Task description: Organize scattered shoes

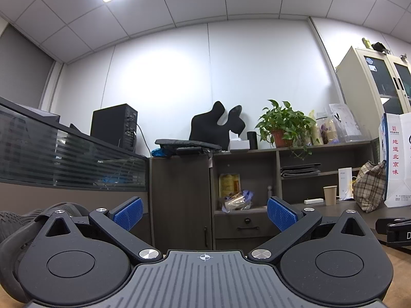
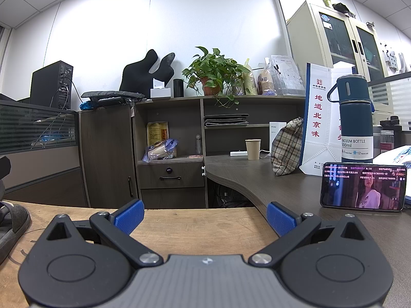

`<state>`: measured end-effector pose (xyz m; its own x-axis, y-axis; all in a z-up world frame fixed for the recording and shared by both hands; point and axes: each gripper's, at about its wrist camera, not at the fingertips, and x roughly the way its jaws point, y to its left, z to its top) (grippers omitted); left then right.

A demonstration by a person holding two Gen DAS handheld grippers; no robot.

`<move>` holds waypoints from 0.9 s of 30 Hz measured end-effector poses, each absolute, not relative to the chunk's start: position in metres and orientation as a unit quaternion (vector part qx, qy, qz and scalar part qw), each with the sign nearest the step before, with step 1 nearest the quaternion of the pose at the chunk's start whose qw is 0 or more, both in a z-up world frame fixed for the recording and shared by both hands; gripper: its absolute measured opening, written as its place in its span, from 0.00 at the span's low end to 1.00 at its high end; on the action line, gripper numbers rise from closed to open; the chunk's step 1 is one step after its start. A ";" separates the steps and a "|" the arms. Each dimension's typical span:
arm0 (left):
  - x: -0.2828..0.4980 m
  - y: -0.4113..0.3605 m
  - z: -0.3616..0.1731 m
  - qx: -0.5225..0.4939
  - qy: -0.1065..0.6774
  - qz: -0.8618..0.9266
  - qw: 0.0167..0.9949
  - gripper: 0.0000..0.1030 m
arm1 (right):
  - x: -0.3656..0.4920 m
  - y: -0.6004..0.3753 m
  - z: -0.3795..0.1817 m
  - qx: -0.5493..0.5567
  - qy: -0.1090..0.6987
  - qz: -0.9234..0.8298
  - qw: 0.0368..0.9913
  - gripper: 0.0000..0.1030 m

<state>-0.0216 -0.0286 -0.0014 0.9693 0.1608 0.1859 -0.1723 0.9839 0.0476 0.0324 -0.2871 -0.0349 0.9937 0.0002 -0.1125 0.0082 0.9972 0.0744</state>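
In the left wrist view a dark grey shoe (image 1: 14, 231) lies at the far left, partly hidden behind the gripper body. My left gripper (image 1: 204, 213) is open and empty, level with the tabletop and pointing at the cabinets. In the right wrist view a dark sandal (image 2: 11, 224) lies at the left edge on the light wooden table (image 2: 192, 220). My right gripper (image 2: 204, 215) is open and empty, low over the table and to the right of the sandal.
A phone (image 2: 363, 186) playing video stands on the dark desk (image 2: 257, 177) to the right. Behind it are a blue vacuum bottle (image 2: 355, 118), a white paper bag (image 2: 317, 125), a plaid bag (image 2: 286, 150) and a paper cup (image 2: 253, 148). Cabinets (image 2: 169, 154) stand ahead.
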 end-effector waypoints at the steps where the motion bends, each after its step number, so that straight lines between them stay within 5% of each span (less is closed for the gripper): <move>1: -0.021 -0.028 -0.001 0.032 -0.091 0.084 0.992 1.00 | 0.032 -0.287 -0.035 0.037 0.056 -0.002 0.998 1.00; 27: -0.021 -0.028 0.000 0.034 -0.091 0.082 0.992 1.00 | 0.034 -0.285 -0.035 0.037 0.057 -0.001 0.998 1.00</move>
